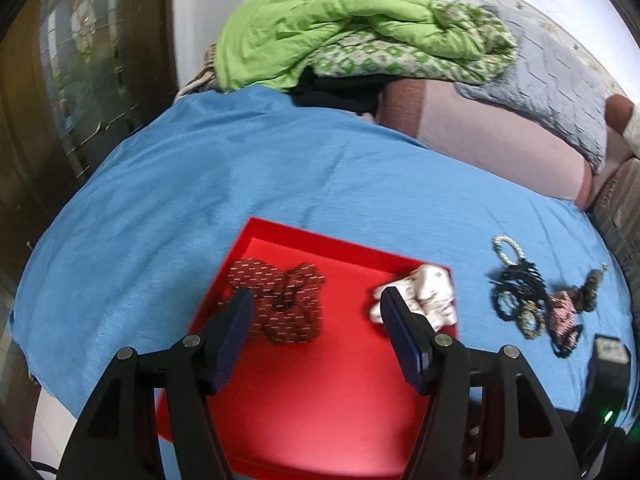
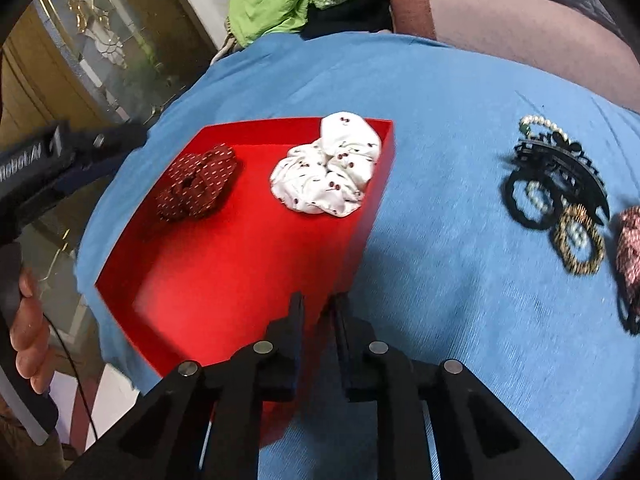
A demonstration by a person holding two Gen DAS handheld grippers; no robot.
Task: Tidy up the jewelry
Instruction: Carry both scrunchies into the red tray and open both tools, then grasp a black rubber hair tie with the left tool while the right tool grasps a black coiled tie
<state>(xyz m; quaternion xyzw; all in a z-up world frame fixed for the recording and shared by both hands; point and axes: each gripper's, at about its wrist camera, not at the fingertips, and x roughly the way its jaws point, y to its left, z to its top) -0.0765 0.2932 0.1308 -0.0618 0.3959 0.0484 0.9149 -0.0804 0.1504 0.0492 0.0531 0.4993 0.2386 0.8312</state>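
Scrunchies [image 2: 324, 168] in red tray [image 2: 224, 280], left claw [image 1: 320, 312] spread above

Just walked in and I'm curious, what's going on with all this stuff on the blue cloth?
A person with a claw in each hand is sorting accessories into a red tray. A dark red scrunchie and a white one already lie inside. The left claw is open and empty above them. A black hair clip and hair ties wait outside.

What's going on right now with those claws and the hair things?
Left gripper open, empty, over red tray. Right gripper nearly shut, empty. Two scrunchies in tray; black claw clip and bands wait on blue cloth. Nothing blocking.
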